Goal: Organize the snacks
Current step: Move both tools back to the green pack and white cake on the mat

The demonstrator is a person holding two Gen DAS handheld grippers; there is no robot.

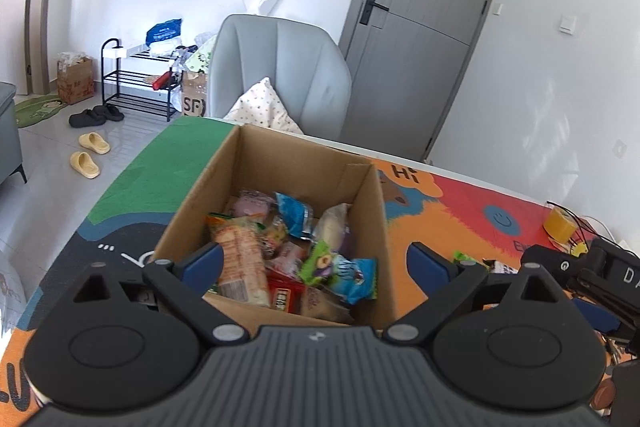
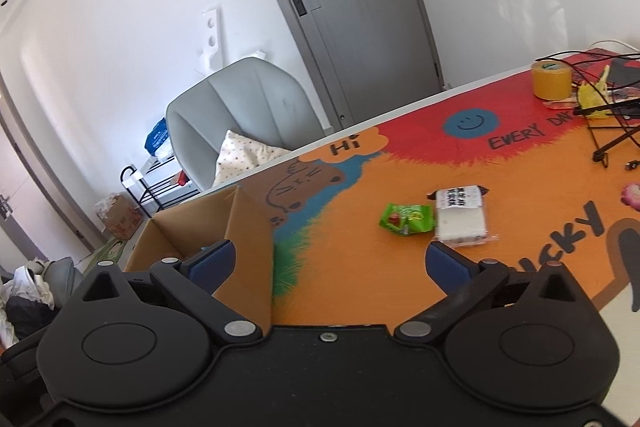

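On the colourful mat [image 2: 360, 267], both grippers' fingers gape wide and empty beside the snack-filled box [image 1: 280, 163]

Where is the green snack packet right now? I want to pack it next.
In the right wrist view, the green snack packet lies on the orange mat, touching the white packet, right of the cardboard box.

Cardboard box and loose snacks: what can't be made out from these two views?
- Cardboard box contents: right wrist view shows only walls; its own wall hides the snacks.
- Box bottom layer: left wrist view, buried under the top packets.
- White packet print: too small to read.
- Pink item: cut off by the right edge.
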